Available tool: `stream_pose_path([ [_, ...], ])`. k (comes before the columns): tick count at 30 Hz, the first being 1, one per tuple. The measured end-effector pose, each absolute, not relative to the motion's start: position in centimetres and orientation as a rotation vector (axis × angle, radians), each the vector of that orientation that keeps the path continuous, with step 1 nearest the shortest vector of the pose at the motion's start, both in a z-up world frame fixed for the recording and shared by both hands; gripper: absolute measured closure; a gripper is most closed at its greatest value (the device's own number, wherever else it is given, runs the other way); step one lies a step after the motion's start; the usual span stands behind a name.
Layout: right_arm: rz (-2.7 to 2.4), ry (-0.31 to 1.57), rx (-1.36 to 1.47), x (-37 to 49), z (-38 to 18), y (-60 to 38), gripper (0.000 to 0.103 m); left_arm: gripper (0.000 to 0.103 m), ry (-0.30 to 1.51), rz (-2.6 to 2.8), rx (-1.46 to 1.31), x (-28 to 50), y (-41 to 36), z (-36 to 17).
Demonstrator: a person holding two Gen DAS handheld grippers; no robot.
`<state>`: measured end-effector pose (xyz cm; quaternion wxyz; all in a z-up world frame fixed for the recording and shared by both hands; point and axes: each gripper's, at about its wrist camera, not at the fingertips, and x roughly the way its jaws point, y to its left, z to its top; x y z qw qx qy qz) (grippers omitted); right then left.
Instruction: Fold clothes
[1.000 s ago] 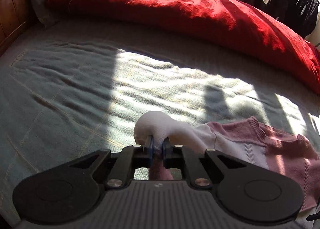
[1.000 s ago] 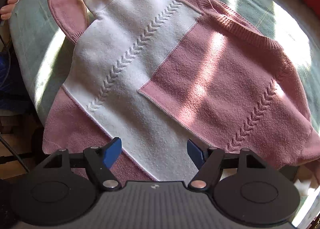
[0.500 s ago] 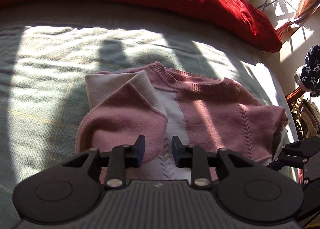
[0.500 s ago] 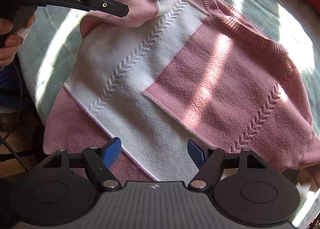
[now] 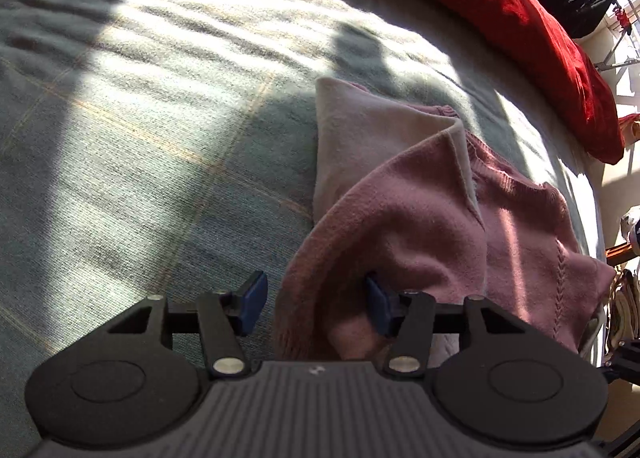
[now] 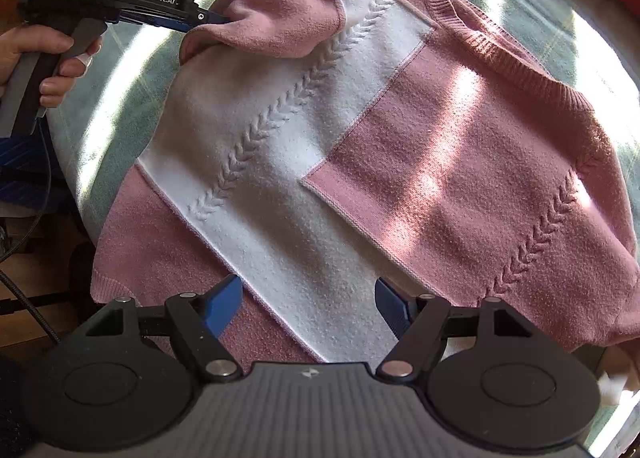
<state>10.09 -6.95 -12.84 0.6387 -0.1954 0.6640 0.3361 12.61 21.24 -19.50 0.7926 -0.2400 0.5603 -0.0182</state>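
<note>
Only the right wrist view shows both wide-spread, empty grippers, left gripper point(image 6: 224, 19) at the sweater point(image 6: 360, 161) sleeve.

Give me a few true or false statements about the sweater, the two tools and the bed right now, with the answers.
1. The left tool is open. True.
2. The right tool grips the sweater's hem. False: it is open, above the sweater.
3. One sleeve is folded over the sweater's front. True.
4. The sweater is blue and grey. False: pink and white.
5. A red duvet lies on the bed. True.
</note>
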Motion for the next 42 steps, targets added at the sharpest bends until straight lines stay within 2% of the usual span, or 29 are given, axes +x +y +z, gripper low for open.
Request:
stream_pose_path([
  [2,0.765,1.514,-0.453,10.2,-12.6,-7.1,0.026,0.084,1.200,-0.051,-0.503,12.5,21.0,-19.0],
  [3,0.762,1.512,-0.455,10.3,-12.5,-7.2,0.026,0.092,1.192,-0.049,-0.490,12.4,21.1,-18.3],
  [4,0.757,1.511,-0.455,10.4,-12.4,-7.3,0.026,0.093,1.180,-0.043,-0.478,12.2,21.3,-17.5],
  [10,0.725,1.498,-0.424,11.3,-11.8,-7.9,0.026,0.094,1.108,0.064,-0.424,12.4,25.9,-12.1],
  [16,0.714,1.490,-0.422,11.6,-11.7,-7.7,0.026,0.094,1.084,0.185,-0.330,13.8,31.3,-9.1],
  [34,0.642,1.480,-0.385,12.5,-12.0,-8.9,0.026,0.094,1.241,0.423,-0.152,15.9,40.5,-9.8],
  [35,0.639,1.480,-0.383,12.5,-12.0,-9.0,0.026,0.091,1.252,0.419,-0.153,16.0,40.8,-9.9],
  [36,0.636,1.479,-0.383,12.5,-12.0,-9.1,0.026,0.082,1.258,0.425,-0.150,16.1,41.2,-10.0],
  [42,0.641,1.480,-0.376,12.0,-12.0,-9.0,0.026,0.071,1.264,0.544,-0.075,16.4,42.6,-10.0],
])
